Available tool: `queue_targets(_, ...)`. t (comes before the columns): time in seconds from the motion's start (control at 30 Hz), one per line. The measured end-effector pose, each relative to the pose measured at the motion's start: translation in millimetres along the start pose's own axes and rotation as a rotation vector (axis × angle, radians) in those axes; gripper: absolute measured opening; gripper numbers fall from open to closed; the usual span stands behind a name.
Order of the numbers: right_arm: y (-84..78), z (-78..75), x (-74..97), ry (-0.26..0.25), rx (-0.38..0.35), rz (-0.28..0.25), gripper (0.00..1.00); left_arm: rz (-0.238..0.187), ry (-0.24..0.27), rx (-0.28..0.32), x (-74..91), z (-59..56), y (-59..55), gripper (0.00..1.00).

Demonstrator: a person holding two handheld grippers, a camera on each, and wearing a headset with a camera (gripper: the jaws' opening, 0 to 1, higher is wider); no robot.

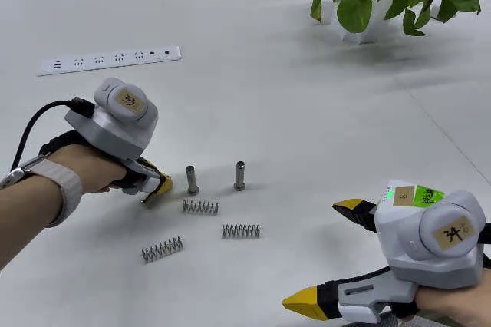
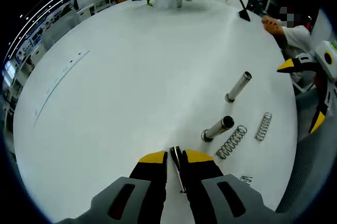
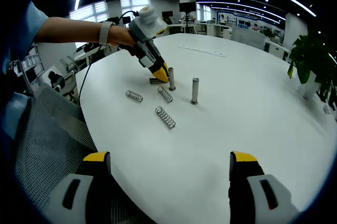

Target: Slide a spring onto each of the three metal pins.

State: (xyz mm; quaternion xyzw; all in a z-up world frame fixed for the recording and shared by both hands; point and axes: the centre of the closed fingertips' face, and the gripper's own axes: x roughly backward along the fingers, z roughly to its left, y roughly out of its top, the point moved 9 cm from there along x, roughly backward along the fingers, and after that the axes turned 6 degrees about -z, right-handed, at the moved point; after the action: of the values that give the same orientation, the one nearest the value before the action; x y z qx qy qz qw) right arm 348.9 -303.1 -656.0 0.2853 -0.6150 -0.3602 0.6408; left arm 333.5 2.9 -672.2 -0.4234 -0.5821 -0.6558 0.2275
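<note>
Pinching the third pin (image 2: pixel 180 179) low at the table between the left gripper's (image 2: pixel 175 158) closed-in jaws, beside the upright pins (image 1: pixel 191 180) and loose springs (image 1: pixel 200 206), I judged I should stand it squarely before my wide-spread right gripper (image 1: pixel 326 254) fetched a spring.

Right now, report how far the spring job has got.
Done: nothing yet, no spring sits on a pin. Two pins stand upright and bare. In hand: the left gripper is shut on the third pin, low over the table; the right gripper is open and empty. Left: all three springs lie loose on the table.
</note>
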Motion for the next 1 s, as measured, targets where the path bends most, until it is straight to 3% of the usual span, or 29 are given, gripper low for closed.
queue_targets(0.33,0.1,1.1,0.3,-0.001,0.003,-0.003,0.94,0.068,0.036,-0.080,-1.4,-6.2,5.5,0.13)
queue_targets(0.67,0.2,5.2,-0.7,0.006,0.006,0.006,0.94,0.100,0.048,-0.077,-3.1,-6.4,7.5,0.10)
queue_targets(1.0,-1.7,3.9,-1.6,0.011,0.008,0.006,0.94,0.093,0.049,-0.033,-2.3,-2.5,5.8,0.08)
